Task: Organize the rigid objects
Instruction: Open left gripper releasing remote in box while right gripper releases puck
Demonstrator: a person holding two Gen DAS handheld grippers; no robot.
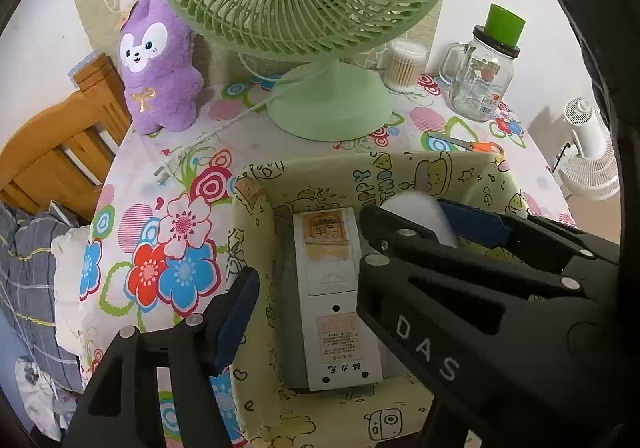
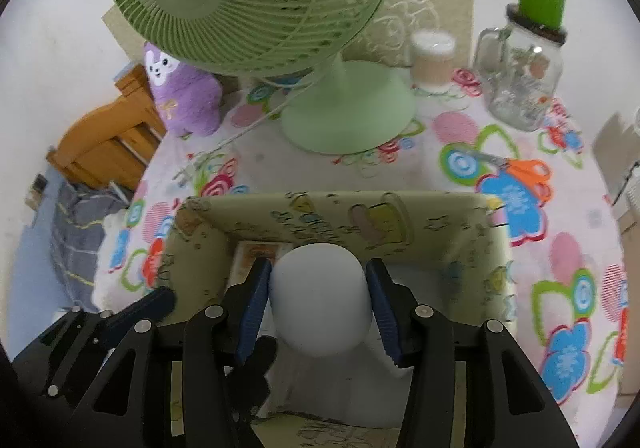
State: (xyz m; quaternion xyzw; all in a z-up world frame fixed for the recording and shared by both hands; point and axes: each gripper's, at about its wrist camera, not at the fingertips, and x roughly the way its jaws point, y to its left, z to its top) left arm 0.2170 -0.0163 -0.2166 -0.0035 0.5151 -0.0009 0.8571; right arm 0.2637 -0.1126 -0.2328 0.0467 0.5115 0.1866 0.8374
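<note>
Remote [image 1: 334, 300] lies flat on the floor of the patterned box [image 1: 256, 208], below the left claw [image 1: 308, 276], whose fingers stand apart with nothing between them. Right claw [image 2: 319, 298] clamps a white rounded object [image 2: 319, 296] above the box, near its far wall.

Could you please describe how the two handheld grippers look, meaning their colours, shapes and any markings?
Both grippers are built from black plastic links joined by round silver rivets, with long slots cut through the arms. Each finger ends in a flat dark blue pad. The right gripper carries white letters "DAS" on one arm, seen in the left wrist view. The left gripper shows no lettering. No cables, hands or sleeves are visible.
</note>
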